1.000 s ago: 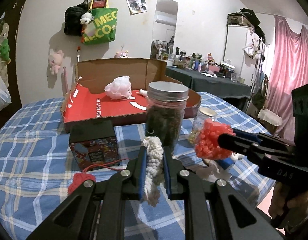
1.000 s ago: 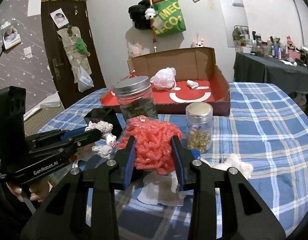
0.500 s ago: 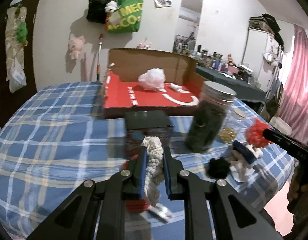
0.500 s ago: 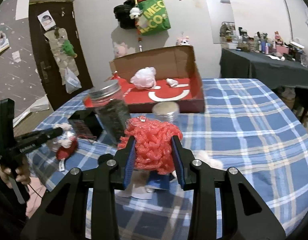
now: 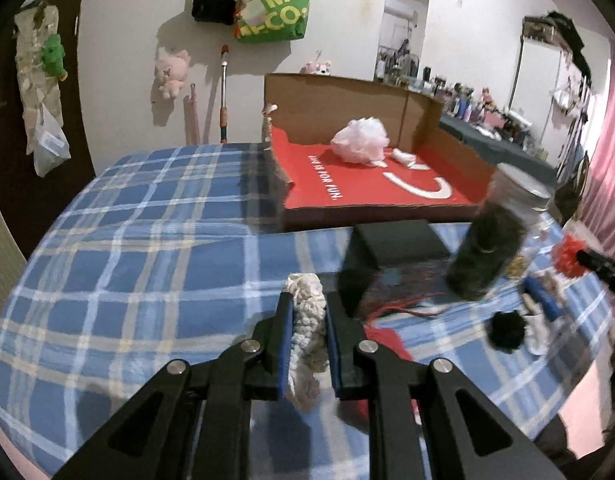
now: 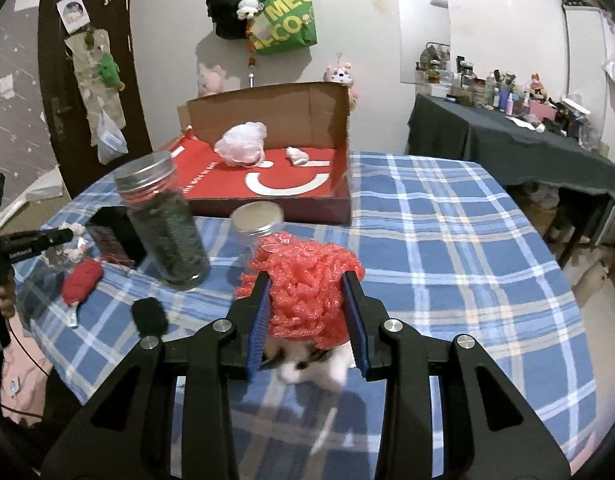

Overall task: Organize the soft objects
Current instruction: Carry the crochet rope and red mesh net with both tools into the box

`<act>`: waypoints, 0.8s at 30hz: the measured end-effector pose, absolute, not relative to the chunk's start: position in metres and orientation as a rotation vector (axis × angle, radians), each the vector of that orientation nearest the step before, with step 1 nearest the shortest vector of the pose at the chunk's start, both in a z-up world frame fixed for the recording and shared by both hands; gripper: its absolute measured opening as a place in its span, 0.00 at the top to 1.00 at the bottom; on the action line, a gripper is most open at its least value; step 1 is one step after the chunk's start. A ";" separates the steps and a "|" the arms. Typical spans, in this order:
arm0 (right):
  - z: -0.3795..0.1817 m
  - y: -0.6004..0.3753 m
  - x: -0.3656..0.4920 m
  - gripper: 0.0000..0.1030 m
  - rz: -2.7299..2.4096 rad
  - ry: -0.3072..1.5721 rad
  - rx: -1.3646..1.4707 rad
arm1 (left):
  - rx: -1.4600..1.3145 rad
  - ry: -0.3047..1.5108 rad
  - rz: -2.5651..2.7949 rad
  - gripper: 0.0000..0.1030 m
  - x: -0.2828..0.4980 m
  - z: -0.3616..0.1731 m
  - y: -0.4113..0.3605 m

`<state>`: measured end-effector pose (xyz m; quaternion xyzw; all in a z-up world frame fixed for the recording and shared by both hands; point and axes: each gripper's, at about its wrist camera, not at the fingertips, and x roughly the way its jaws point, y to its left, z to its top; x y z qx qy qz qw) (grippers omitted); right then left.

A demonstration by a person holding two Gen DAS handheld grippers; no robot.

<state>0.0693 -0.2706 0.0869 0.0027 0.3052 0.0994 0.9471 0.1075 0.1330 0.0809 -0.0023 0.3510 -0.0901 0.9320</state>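
Left tongs [image 5: 307, 334]: clenched on a cream knitted rope piece [image 5: 305, 320], gripped between blue pads and held upright above the blue plaid cloth of the counter [image 5: 147, 240]; loose lower end hanging below the pads.

Right tongs [image 6: 307, 316]: clenched on a bright red crinkled mesh puff [image 6: 305, 284], bulging above and between the blue pads, carried over the same plaid counter [image 6: 447, 240]. Blurred white soft item [image 6: 307, 368] directly beneath, on the cloth.

Near the left tongs: black rectangular box [image 5: 391, 248], red yarn bundle [image 6: 81, 280] with trailing thread, small black pompom [image 5: 507, 330].

Further out: tall clear jar of dark contents with a metal lid [image 6: 163, 220], tilted in both views; short clear jar with a metal lid [image 6: 259, 222] just behind the red puff.

Far side of counter: open cardboard box with a red printed floor [image 6: 275, 184], holding a pale pink mesh bath puff [image 6: 241, 144] and a small white soft piece [image 6: 297, 156].

Back wall: green tote bag [image 6: 287, 20] hanging.
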 end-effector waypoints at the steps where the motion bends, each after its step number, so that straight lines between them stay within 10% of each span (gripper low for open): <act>1: 0.087 -0.272 0.074 0.68 0.192 0.622 -0.011 | 0.010 0.719 -0.182 0.84 0.112 0.080 0.134; 24: 0.096 -0.258 0.157 0.68 0.170 0.613 -0.185 | 0.186 0.675 -0.282 0.84 0.178 0.096 0.126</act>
